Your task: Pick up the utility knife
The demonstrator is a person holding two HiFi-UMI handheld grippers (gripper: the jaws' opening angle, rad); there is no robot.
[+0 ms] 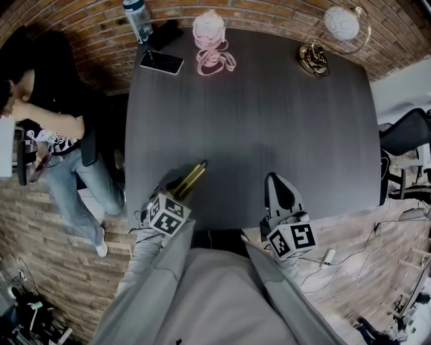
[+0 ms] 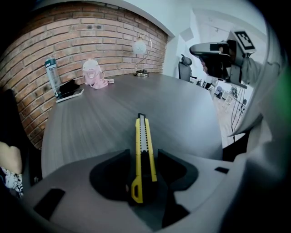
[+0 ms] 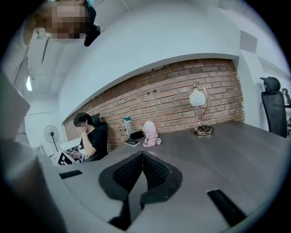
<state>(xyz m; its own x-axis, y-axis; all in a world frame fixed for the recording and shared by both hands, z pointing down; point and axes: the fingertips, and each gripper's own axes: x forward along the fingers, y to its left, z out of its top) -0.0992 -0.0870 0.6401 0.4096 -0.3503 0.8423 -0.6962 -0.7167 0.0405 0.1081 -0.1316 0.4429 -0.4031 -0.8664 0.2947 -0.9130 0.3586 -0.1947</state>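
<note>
The yellow and black utility knife [image 2: 143, 154] is clamped between the jaws of my left gripper [image 2: 142, 175], pointing forward over the grey table [image 2: 136, 104]. In the head view the knife [image 1: 190, 178] sticks out from the left gripper [image 1: 176, 191] near the table's front edge [image 1: 222, 226]. My right gripper [image 1: 278, 189] is at the front right of the table, shut with its pads [image 3: 136, 172] pressed together and nothing between them.
At the far end lie a pink cord bundle [image 1: 211, 42], a phone [image 1: 161, 62], a water bottle [image 1: 138, 19] and a lamp [image 1: 315, 59]. A seated person [image 1: 47, 128] is left of the table. An office chair [image 1: 407, 131] stands to the right.
</note>
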